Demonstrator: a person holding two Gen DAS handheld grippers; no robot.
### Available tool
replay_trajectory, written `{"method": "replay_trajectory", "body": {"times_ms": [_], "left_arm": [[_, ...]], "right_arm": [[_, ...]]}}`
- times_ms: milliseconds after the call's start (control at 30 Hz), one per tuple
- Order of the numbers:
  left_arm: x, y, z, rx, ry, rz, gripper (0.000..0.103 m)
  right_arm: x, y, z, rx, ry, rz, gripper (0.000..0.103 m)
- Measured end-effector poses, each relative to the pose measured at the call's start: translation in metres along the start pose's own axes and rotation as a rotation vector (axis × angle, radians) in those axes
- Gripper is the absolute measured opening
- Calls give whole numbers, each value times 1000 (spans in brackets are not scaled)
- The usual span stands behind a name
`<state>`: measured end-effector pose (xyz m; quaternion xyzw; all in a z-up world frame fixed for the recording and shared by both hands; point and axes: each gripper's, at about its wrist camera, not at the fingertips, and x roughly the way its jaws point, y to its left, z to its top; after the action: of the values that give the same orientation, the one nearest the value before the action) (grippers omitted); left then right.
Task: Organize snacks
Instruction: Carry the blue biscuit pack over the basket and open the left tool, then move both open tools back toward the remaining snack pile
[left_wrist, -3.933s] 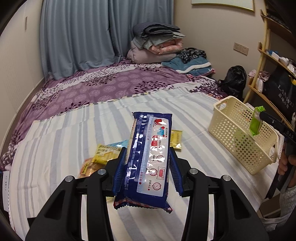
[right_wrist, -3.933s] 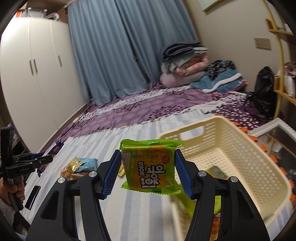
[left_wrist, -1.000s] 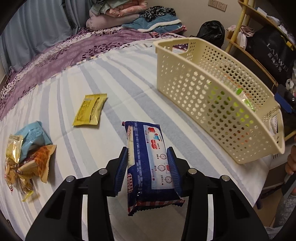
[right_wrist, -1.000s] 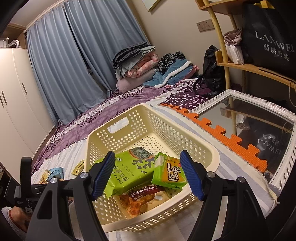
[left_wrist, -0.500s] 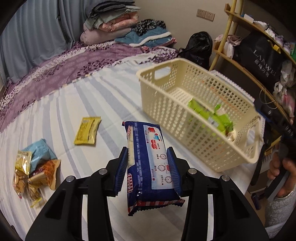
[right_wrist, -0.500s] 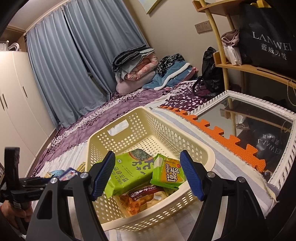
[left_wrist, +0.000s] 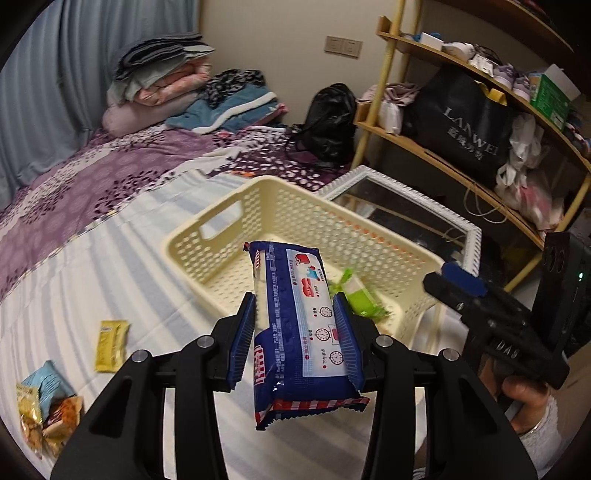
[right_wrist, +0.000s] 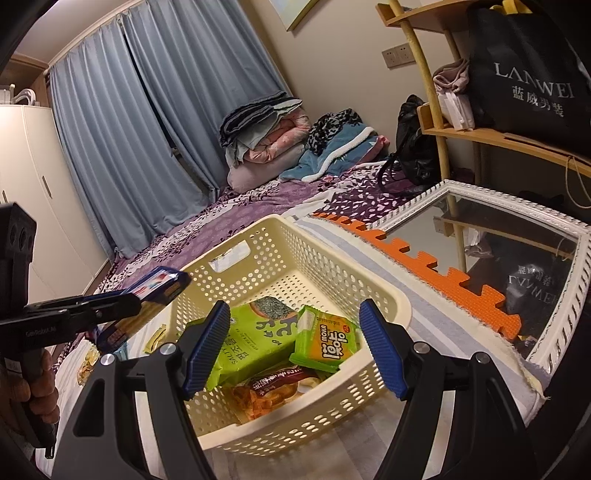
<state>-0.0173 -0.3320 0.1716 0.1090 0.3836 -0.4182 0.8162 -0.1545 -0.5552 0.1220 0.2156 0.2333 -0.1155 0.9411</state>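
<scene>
Your left gripper (left_wrist: 297, 338) is clamped on a long blue plastic-wrapped snack pack (left_wrist: 301, 328), held in the air in front of and just above the near rim of the cream perforated plastic basket (left_wrist: 221, 236) on the striped bedsheet (left_wrist: 110, 266); the pack hides much of the basket's floor in the left wrist view, and only a corner of a green wrapper (left_wrist: 356, 295) peeks out beside it. The print on the blue pack is too small to read; you can make out only little clock faces and red pictures. Your right gripper (right_wrist: 293, 350) hangs above the basket's near end with its blue ribbed fingers (right_wrist: 207, 349) spread wide and nothing between them. Below it lie a large green seaweed packet (right_wrist: 255, 341) with partly legible "SALT" lettering, a small green-and-orange packet (right_wrist: 327, 341) with Korean script, and a brown-red packet (right_wrist: 273, 387) half hidden under both. On the sheet, a flat yellow sachet (left_wrist: 110, 345) lies apart from a small heap of wrappers (left_wrist: 46, 410) cut off at the frame edge. The black bag (right_wrist: 532, 77) on the shelf reads "LANWEI".
</scene>
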Motion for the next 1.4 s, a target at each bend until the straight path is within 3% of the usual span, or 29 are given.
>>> {"method": "replay_trajectory", "body": {"times_ms": [33,100,133,167,500,633,967,1067,1400], "left_arm": [[5,-6,4,6,4,-27,44],[11,-14,6,11,11,-76,55],[13,-17,7,6,5,-104,68],[11,-17,5,1,-4,-111,75],[3,11,-6,-55,-2,-37,76],[-3,14,-10,-25,-20,20,88],[-10,26,-20,-12,-32,92,99],[-15,33,-23,-23,-40,111,99],[-36,69,-34,-92,-84,193,100]], "right_arm": [[0,-1,0,3,0,-4,72],[-1,-3,0,7,1,-10,72],[-2,-4,0,8,1,-13,72],[-3,-5,0,8,0,-15,72],[3,1,-2,4,10,-5,72],[3,9,-3,-13,12,8,72],[8,25,0,-41,24,18,73],[8,33,1,-48,16,28,79],[10,66,5,-115,26,67,79]]}}
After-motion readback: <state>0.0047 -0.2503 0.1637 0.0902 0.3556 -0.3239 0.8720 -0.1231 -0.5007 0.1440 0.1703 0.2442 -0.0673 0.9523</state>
